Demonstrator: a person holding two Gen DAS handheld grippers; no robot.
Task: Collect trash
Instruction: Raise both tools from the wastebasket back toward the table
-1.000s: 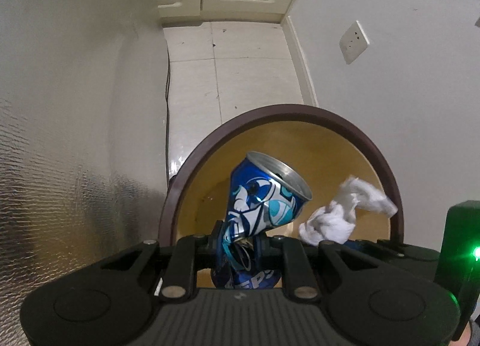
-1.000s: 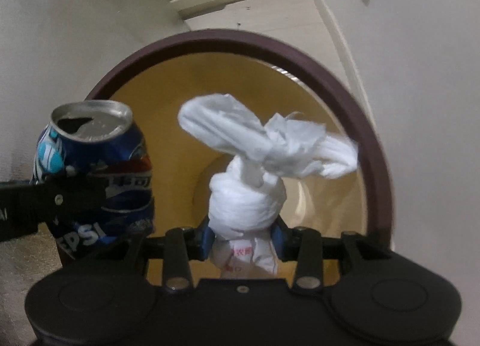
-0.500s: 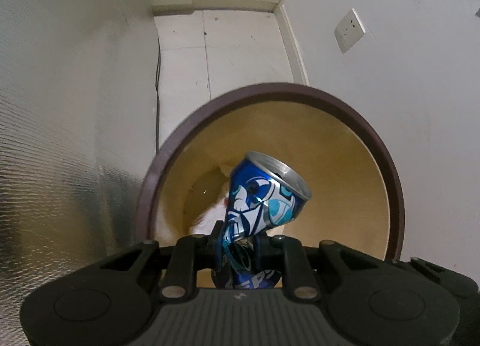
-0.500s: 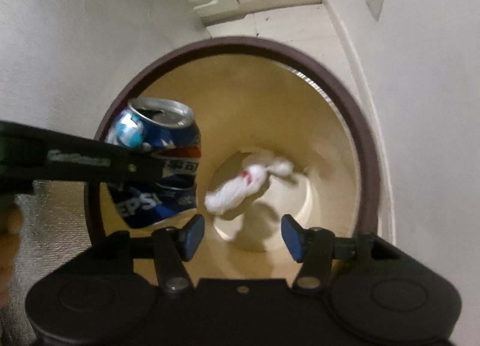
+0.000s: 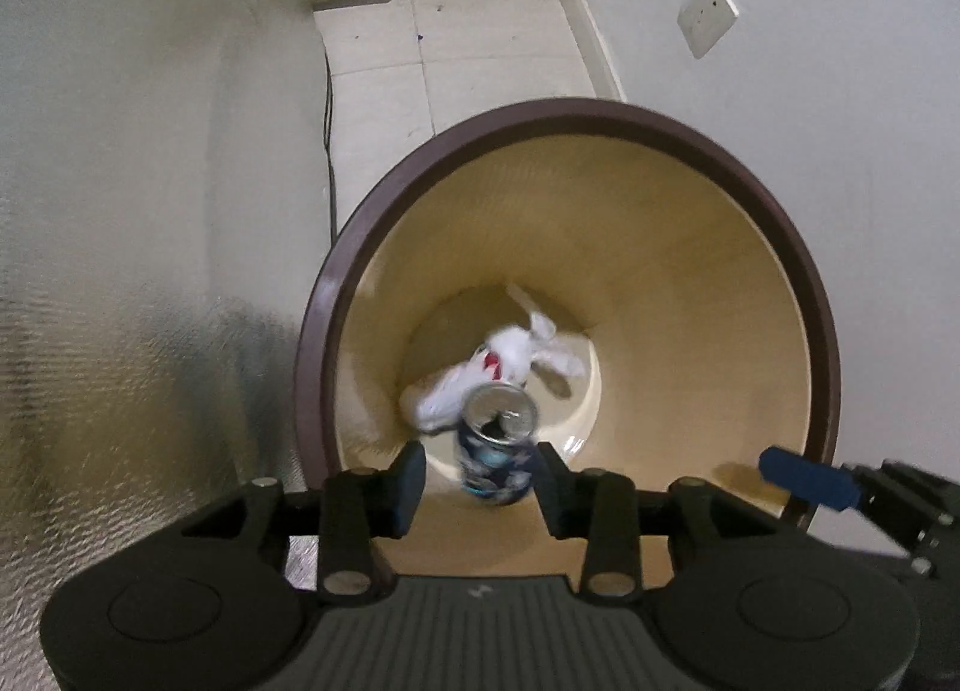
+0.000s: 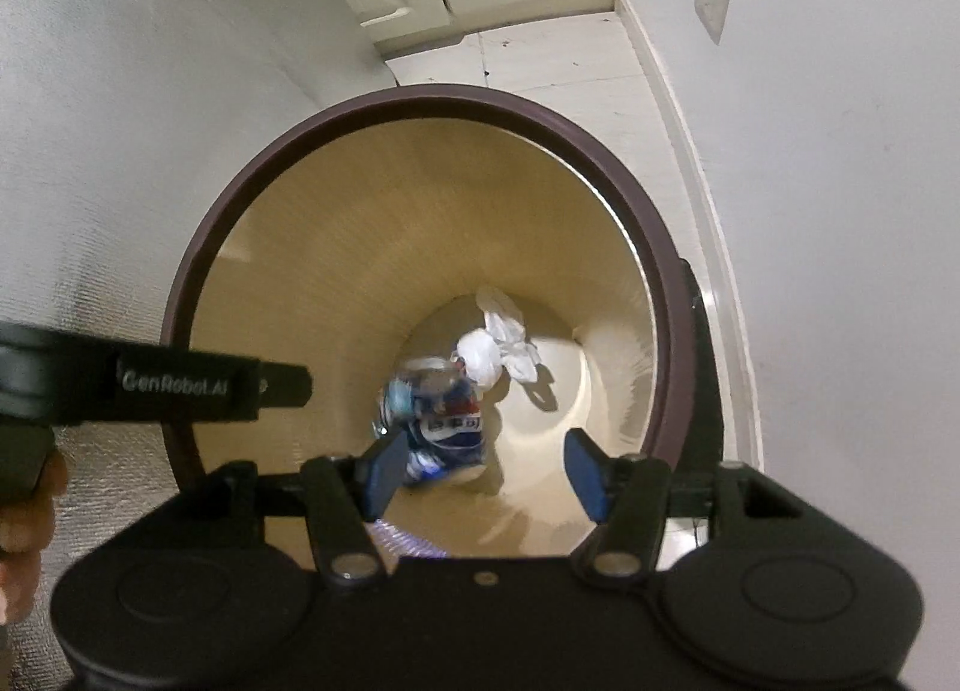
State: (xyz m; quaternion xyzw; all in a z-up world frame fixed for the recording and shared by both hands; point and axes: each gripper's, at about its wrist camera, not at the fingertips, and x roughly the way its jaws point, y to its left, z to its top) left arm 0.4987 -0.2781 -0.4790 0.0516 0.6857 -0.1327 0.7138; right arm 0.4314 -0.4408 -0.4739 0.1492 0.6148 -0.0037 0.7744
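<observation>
Both the can [image 5: 497, 454] and the wad [image 5: 510, 358] are down in the bin [image 5: 804, 295]. The left gripper [image 5: 480, 478] and right gripper [image 6: 483, 475] hang over its rim, fingers spread and empty; no other trash shows.

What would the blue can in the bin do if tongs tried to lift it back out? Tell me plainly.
The can looks opened and dented, so it is probably light and may crumple further under a squeeze. Its smooth round wall could slip or roll against the bin floor. The tissue wad beside it would likely get nudged.

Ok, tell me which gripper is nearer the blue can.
Left. The left gripper hangs open right above the blue can in the bin; the right gripper sits beside, also open.
</observation>
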